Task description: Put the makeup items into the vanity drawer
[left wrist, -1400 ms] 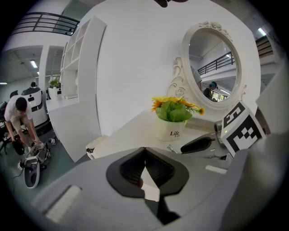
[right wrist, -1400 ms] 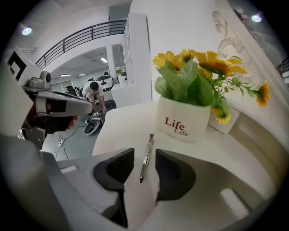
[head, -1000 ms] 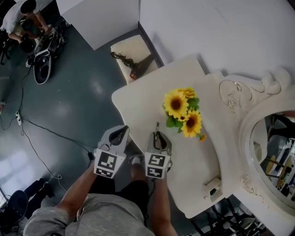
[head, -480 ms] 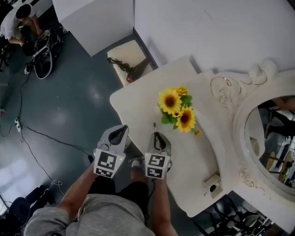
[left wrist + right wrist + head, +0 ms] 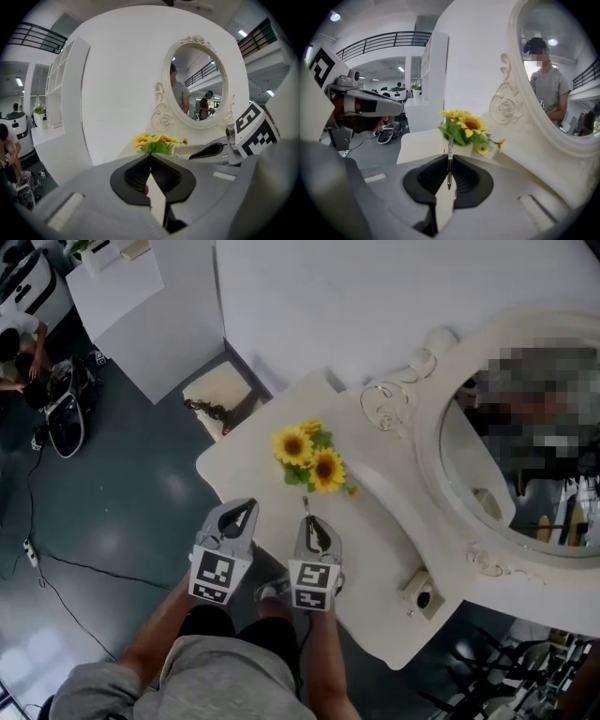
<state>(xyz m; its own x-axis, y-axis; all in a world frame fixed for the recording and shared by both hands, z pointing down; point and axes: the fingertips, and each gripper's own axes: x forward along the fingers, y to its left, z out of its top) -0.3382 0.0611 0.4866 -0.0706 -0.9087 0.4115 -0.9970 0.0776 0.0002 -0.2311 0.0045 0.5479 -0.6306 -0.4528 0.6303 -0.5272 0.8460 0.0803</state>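
Observation:
My right gripper is shut on a thin dark makeup pencil that stands up between its pads, over the near edge of the white vanity table. Its jaws have just been closing with the pencil between them. In the right gripper view the pencil rises upright from the jaws toward the sunflowers. My left gripper hangs just left of it, past the table's edge over the floor, shut with nothing seen in it. No drawer shows in any view.
A bunch of yellow sunflowers stands mid-table. An ornate oval mirror rises at the right. A small socket box sits near the table's front right. A cushioned stool stands beyond the table; cables lie on the floor at left.
Both grippers have lifted together, the right one keeping the pencil. The head view has swung, so the mirror fills more of the right and the table sits further left.

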